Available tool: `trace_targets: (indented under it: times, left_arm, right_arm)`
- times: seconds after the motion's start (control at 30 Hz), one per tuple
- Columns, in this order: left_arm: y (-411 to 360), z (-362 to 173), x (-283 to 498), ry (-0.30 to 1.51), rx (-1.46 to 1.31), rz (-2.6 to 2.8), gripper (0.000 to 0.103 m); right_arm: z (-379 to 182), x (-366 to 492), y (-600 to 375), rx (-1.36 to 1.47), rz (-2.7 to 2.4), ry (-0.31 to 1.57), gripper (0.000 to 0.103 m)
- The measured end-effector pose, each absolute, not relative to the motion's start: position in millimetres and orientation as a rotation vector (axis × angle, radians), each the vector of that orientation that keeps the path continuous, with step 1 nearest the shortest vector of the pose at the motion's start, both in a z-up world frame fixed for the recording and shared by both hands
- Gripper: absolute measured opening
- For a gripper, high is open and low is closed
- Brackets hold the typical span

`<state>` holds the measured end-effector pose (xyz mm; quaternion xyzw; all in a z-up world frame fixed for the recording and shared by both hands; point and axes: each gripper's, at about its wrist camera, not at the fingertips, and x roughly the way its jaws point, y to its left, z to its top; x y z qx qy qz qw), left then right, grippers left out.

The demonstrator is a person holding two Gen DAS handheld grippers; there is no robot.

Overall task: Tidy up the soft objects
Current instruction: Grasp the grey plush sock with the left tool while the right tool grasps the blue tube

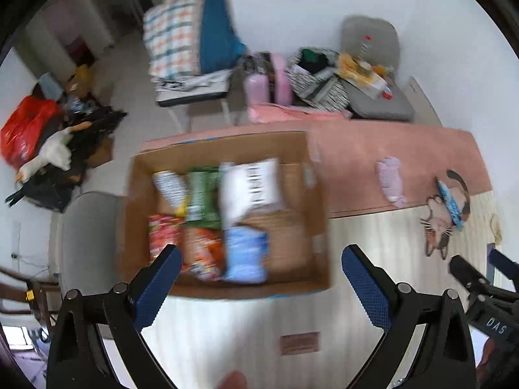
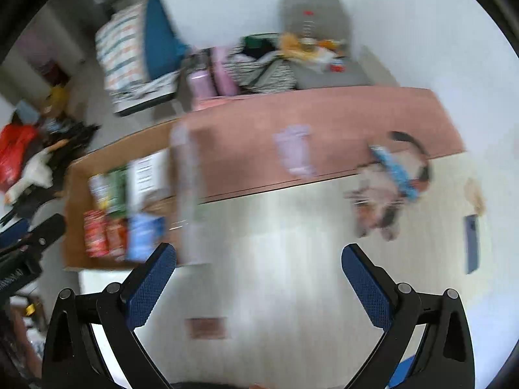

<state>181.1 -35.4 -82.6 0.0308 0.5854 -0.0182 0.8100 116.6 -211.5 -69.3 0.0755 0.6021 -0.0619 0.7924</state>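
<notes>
Left wrist view: left tool (image 1: 261,270) spread wide, empty, above cardboard box (image 1: 293,149) of soft packets (image 1: 246,249) on table (image 1: 373,236).
Right wrist view: right tool (image 2: 259,270) likewise wide, empty; lilac soft toy (image 2: 295,149) on pink cloth (image 2: 340,120).

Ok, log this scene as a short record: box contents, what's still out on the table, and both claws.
container: cardboard box, open, at table's left end
in box: blue packet, white packet, green packet, other packets
still on table: lilac soft item on the pink cloth; blue packet on the cat-shaped mat
left claw: open, empty
right claw: open, empty
</notes>
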Motion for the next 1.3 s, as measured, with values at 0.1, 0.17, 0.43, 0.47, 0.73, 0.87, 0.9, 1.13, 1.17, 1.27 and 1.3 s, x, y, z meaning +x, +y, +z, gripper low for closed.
trace_targets:
  times: [0.1, 0.17, 0.43, 0.47, 0.73, 0.87, 0.9, 1.13, 1.17, 1.27, 1.3]
  left_arm:
    - [-85, -107, 212, 1.327, 0.061, -0.110, 0.101]
    - [-117, -129, 234, 1.401, 0.043, -0.169, 0.101]
    - [-224, -221, 308, 1.629, 0.036, -0.263, 0.101]
    - [-234, -232, 316, 1.652, 0.036, -0.269, 0.101]
    - [-282, -298, 354, 1.749, 0.132, -0.250, 0.101]
    - [-292, -318, 360, 1.782, 0.142, -0.235, 0.101]
    - [-295, -321, 361, 1.784, 0.152, -0.239, 0.101]
    - [-310, -333, 362, 1.800, 0.186, -0.246, 0.101]
    - [-311, -333, 362, 1.800, 0.192, -0.245, 0.101]
    - [-315, -335, 361, 1.803, 0.206, -0.245, 0.093]
    - [-317, -336, 360, 1.804, 0.218, -0.247, 0.085]
  right_arm:
    - [-82, 131, -274, 0.152, -0.224, 1.306, 0.103]
    - [-94, 143, -319, 0.154, -0.275, 1.325, 0.103]
    - [-164, 200, -439, 0.159, -0.328, 1.421, 0.103]
    - [-175, 209, -448, 0.156, -0.320, 1.439, 0.103]
    - [-268, 258, -481, 0.047, -0.264, 1.607, 0.103]
    - [-309, 271, -491, 0.009, -0.240, 1.688, 0.103]
    - [-315, 273, -493, 0.011, -0.235, 1.701, 0.103]
    - [-345, 284, -502, 0.079, -0.185, 1.771, 0.099]
    - [-347, 285, -503, 0.099, -0.177, 1.779, 0.097]
    - [-354, 287, -507, 0.138, -0.180, 1.797, 0.094]
    - [-354, 287, -508, 0.151, -0.178, 1.797, 0.092]
